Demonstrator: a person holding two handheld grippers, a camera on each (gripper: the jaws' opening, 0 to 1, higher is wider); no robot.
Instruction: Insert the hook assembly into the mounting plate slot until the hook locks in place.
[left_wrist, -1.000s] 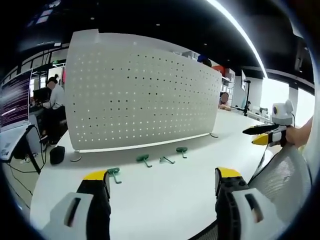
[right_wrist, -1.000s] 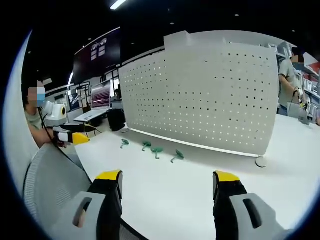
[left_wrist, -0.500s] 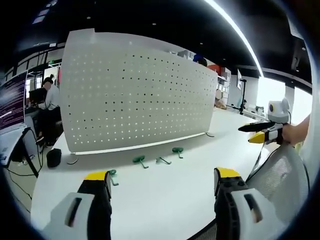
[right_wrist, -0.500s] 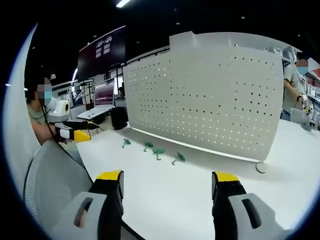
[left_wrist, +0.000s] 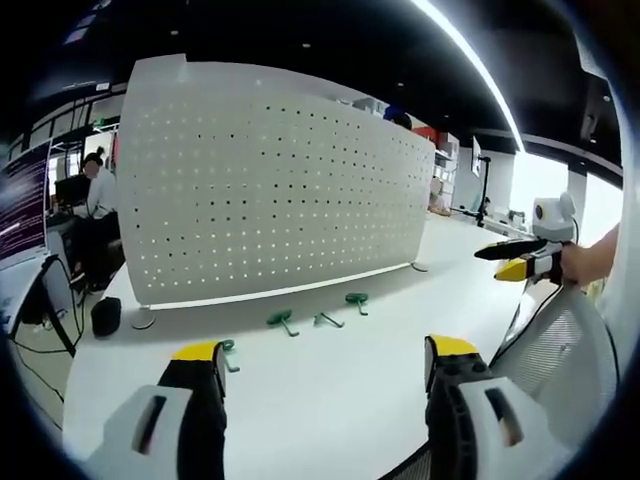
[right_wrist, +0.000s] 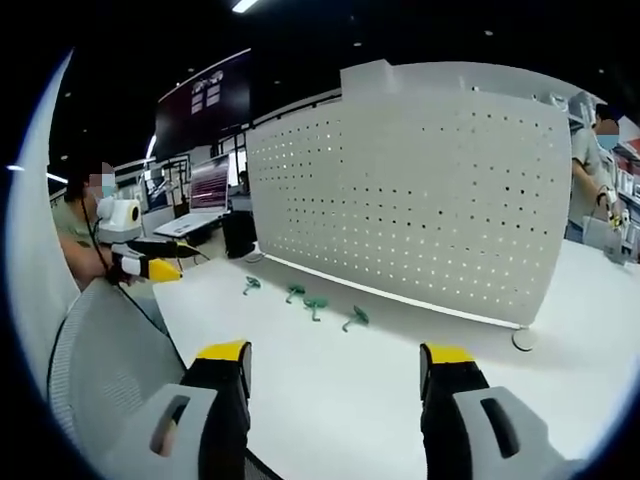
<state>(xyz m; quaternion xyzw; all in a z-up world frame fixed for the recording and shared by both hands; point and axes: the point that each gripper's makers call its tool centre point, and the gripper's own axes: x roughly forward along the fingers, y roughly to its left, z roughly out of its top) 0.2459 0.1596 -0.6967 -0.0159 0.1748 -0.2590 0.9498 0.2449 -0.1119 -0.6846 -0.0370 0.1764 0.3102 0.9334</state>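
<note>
Both grippers held back over the near edge of the white table (left_wrist: 330, 400), jaws parted and empty: left gripper (left_wrist: 318, 372), right gripper (right_wrist: 335, 372). White perforated mounting plate (left_wrist: 270, 190) stands upright on feet. Four green hook assemblies (left_wrist: 282, 320) lie in a row along its base, just in front, well ahead of both sets of fingers. Neither gripper clearly nearer. Open tabletop between; a mesh chair back (right_wrist: 110, 370) crowds the near side
</note>
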